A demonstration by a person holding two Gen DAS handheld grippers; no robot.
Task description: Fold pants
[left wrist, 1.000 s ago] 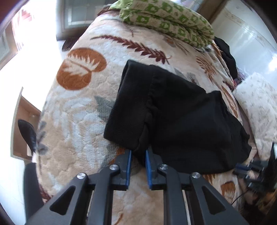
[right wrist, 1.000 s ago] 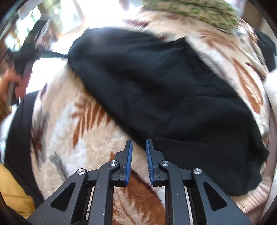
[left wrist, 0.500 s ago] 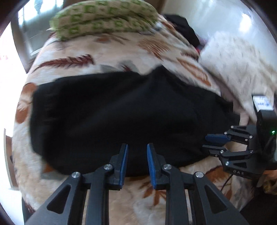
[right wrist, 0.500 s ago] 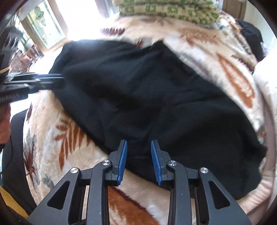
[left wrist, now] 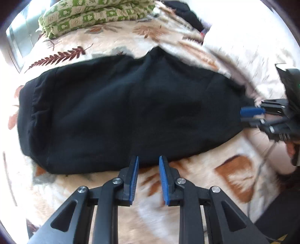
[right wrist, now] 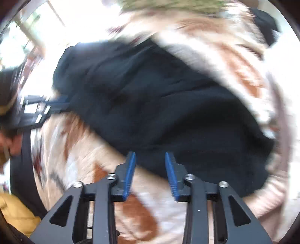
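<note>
The black pants (left wrist: 127, 112) lie flat as a long, soft, matte slab of fleece-like cloth across the bed, folded lengthwise, with a gathered waistband seam at the left end in the left wrist view and a small peak on the far edge. Beneath them spreads a plush quilted blanket (left wrist: 196, 187), cream with rust-brown leaves and dark red fern sprays, its pile thick and faintly stitched.

The left gripper (left wrist: 148, 159) hangs over the near edge of the pants, its ribbed blue fingers (left wrist: 134, 176) a narrow gap apart with nothing between them; the tips sit just at the cloth's hem. The right gripper (right wrist: 150, 155) is over the near edge too, its fingers (right wrist: 129, 174) opening, wider apart, and nothing is pinched between them. In the left wrist view the right gripper (left wrist: 251, 114) shows at the far right end of the pants, blurred.

At the head of the bed sits a folded green-and-cream patterned quilt (left wrist: 97, 16), and beside it a dark heap of clothing (left wrist: 187, 13). A pale speckled pillow (left wrist: 243, 43) lies to the right. Bright window light washes out the left side of the room. The right wrist view is heavily smeared.
</note>
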